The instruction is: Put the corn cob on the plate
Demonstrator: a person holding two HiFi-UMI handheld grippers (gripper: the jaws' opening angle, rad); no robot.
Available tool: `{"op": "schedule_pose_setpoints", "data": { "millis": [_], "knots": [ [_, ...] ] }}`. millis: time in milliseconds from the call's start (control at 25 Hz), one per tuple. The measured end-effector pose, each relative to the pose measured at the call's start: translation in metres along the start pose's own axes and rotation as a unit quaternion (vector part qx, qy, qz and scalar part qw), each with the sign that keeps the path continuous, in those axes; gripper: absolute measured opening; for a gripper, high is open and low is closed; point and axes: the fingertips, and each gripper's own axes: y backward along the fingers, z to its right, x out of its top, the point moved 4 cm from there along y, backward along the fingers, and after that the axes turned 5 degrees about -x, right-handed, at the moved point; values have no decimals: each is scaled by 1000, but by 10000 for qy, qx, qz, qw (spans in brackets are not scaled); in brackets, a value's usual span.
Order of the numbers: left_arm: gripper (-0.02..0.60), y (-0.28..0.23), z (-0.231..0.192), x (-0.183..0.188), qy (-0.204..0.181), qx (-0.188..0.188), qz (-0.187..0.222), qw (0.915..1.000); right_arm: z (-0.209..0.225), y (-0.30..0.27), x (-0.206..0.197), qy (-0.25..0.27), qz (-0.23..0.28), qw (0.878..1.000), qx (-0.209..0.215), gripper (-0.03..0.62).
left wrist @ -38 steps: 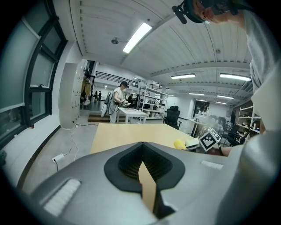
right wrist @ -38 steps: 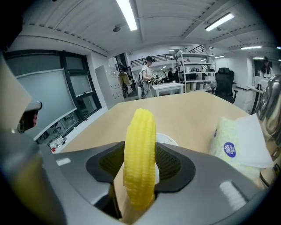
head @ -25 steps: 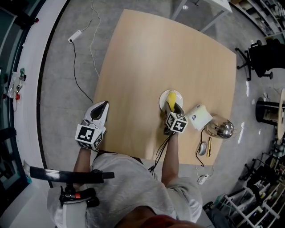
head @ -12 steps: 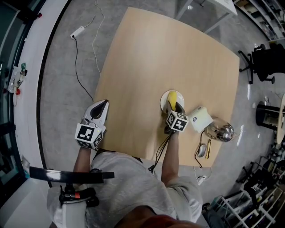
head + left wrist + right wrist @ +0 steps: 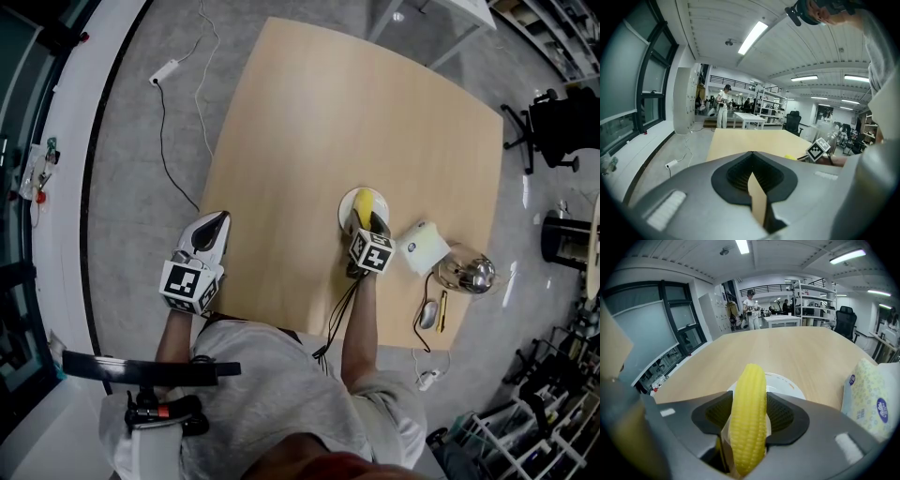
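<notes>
wooden bench [image 5: 375, 112]: left gripper [image 5: 212, 228] pressed together, empty, at the near-left edge. right gripper [image 5: 368, 225] pinching the corn cob [image 5: 748, 413] over the plate [image 5: 790, 383]. looks like the placing step; next: lower, spread jaws, release.

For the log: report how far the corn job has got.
Done: the corn cob is picked up, clamped in the right gripper. In hand: it is held over the white plate. Left: set it down and open the jaws. The left gripper is shut, empty, off to the side.
</notes>
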Motion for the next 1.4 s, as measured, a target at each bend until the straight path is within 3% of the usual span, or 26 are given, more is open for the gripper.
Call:
{"op": "schedule_pose_setpoints", "data": {
  "millis": [840,1400],
  "knots": [
    [20,23,29,9,-192,-154,250,9994,-5,57,15,-185,726,9972,33,249],
    [20,32,66,11,-361,-794,462,9951,-7,160,9,-438,1602,9861,-84,213]
  ]
}}
